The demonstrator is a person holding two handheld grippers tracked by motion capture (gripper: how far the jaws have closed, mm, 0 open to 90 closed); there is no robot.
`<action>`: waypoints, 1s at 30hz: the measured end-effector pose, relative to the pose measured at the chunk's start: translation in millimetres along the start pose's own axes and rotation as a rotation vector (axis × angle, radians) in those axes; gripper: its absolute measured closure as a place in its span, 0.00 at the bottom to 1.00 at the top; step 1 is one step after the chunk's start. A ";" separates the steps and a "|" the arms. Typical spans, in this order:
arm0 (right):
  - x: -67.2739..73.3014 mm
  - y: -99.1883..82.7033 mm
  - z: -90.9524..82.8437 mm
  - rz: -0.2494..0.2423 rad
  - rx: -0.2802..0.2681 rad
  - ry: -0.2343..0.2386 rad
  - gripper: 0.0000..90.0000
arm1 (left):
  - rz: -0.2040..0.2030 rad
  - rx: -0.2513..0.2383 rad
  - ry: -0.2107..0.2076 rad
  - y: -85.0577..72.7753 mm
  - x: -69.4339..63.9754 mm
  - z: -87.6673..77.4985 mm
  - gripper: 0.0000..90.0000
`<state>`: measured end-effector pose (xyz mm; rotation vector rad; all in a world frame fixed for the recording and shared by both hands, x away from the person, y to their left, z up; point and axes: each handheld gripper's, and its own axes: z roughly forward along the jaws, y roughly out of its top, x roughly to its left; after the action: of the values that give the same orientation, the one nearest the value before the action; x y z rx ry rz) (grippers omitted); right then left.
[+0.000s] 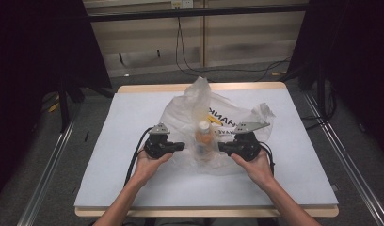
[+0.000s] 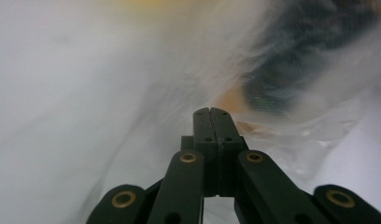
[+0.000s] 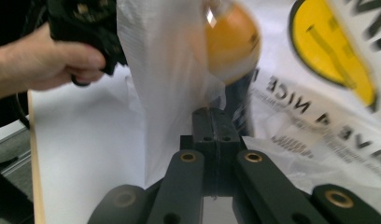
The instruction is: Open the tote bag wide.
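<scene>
Mid-bench, a thin plastic bag (image 1: 213, 122) already has an orange bottle (image 1: 204, 139) standing inside it. The left gripper (image 1: 180, 146) and right gripper (image 1: 223, 147) flank it, jaws pressed together, each apparently pinching bag film. Removing or closing looks still undone.

My forearms are bare, no sleeves. Each claw, left (image 1: 180, 146) and right (image 1: 222, 148), is black, with brass-ringed pivots, a grey three-cornered top plate and a trailing black cable.
</scene>
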<state>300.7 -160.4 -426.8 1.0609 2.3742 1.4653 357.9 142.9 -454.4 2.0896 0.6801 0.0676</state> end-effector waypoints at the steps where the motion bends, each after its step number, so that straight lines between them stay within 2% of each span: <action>1: 0.0 0.0 0.0 0.000 0.000 0.000 1.00 | 0.000 0.000 0.000 0.0 0.0 0.0 1.00; 3: 2.2 -10.1 8.8 0.009 0.019 0.011 1.00 | 0.027 -0.017 -0.012 1.2 -9.6 -10.5 1.00; 5: 2.9 -11.4 10.6 0.008 0.024 0.013 1.00 | 0.055 -0.036 -0.019 2.0 -19.7 -20.1 1.00; 6: 5.6 -11.8 12.9 0.002 0.026 0.012 1.00 | 0.070 -0.063 -0.037 3.5 -28.7 -27.5 1.00; 7: 5.6 -11.8 12.9 0.002 0.026 0.012 1.00 | 0.070 -0.063 -0.037 3.5 -28.7 -27.5 1.00; 11: 11.5 -6.5 7.0 -0.009 -0.002 0.007 1.00 | 0.109 -0.103 -0.067 10.6 -46.7 -37.1 1.00; 14: 14.5 -2.0 0.5 -0.019 -0.028 0.007 1.00 | 0.133 -0.137 -0.083 21.1 -54.7 -40.8 1.00; 15: 15.3 0.6 -2.5 -0.011 -0.053 0.009 1.00 | 0.137 -0.147 -0.092 25.4 -57.5 -42.1 1.00; 20: 21.7 5.8 -1.5 -0.017 -0.071 0.025 1.00 | 0.175 -0.204 -0.118 44.5 -72.9 -50.4 1.00; 25: 33.0 11.4 7.4 -0.022 -0.103 0.052 1.00 | 0.194 -0.252 -0.138 58.1 -82.6 -58.9 1.00; 29: 37.8 12.6 14.7 -0.026 -0.100 0.065 1.00 | 0.226 -0.286 -0.168 71.4 -90.1 -62.6 1.00; 30: 40.0 13.3 19.2 -0.026 -0.105 0.062 1.00 | 0.231 -0.279 -0.162 73.8 -91.9 -63.5 1.00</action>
<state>286.8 -117.5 -416.6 0.9696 2.3133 1.6166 293.9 113.5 -340.6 1.8710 0.3102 0.1150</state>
